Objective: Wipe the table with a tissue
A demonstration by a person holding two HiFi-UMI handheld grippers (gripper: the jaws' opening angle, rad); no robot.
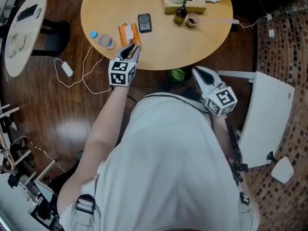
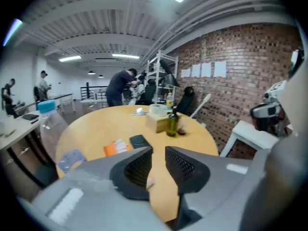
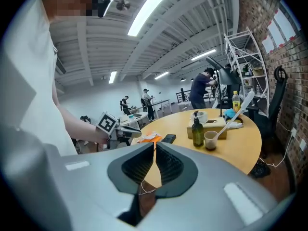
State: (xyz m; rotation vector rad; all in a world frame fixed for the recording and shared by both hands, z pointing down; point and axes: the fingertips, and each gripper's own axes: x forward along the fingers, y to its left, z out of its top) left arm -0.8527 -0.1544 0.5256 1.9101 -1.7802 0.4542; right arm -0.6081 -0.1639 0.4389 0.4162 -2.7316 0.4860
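An orange tissue pack [image 1: 127, 32] with a white tissue sticking out lies near the round wooden table's [image 1: 159, 47] front edge, beside a black phone [image 1: 144, 22]. My left gripper [image 1: 134, 48] hovers over that edge just in front of the pack. In the left gripper view its jaws [image 2: 159, 150] stand slightly apart with nothing between them, and the pack [image 2: 116, 147] lies just beyond. My right gripper [image 1: 196, 70] hangs below the table's rim at the right, its jaws [image 3: 155, 146] shut and empty. A wooden tissue box [image 1: 183, 5] stands at the far side.
A clear plastic bottle [image 1: 102, 39] lies left of the pack. A dark bottle [image 1: 180, 14] and a cup [image 1: 191, 19] stand by the box. There is a white chair [image 1: 264, 114] at the right, a charger cable [image 1: 72, 76] on the floor, and a white side table [image 1: 21, 32] at the left. People stand far off.
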